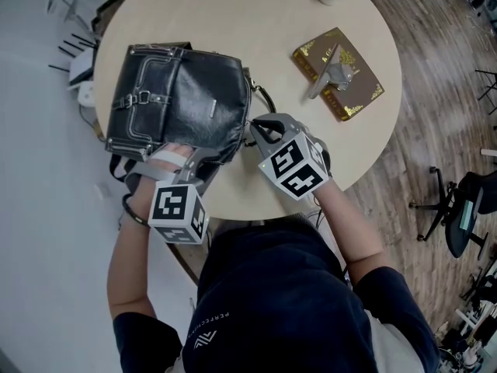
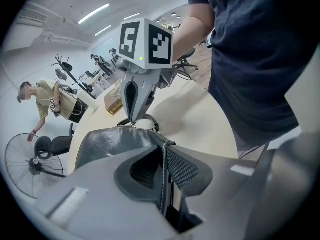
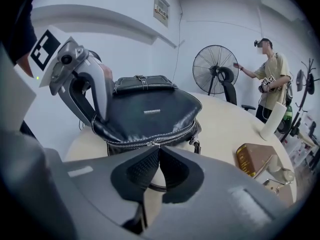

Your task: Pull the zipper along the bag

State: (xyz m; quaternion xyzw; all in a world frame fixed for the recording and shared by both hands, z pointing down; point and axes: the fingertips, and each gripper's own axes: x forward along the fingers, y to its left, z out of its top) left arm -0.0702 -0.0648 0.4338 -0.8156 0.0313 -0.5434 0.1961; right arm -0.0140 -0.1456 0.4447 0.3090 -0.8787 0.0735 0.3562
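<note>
Black leather bag [image 1: 182,92] laid on the round beige desk [image 1: 233,22]. Its stitched edge [image 2: 163,179] is pinched between the jaws of the left gripper [image 1: 175,155]. The jaws of the right gripper [image 1: 252,124] are pressed together on the metal zipper pull [image 3: 150,144].

Glossy leather-look bag [image 1: 182,99]; metal zipper [image 3: 150,143]; smooth matt table [image 1: 256,22].

black glossy leather bag [image 1: 182,99] lying flat, near-left edge of round table [image 1: 256,22]; silver zipper [image 3: 150,143] along side

Bag [image 1: 182,99] lies on the table [image 1: 256,22], left of the book [image 1: 338,72].
</note>
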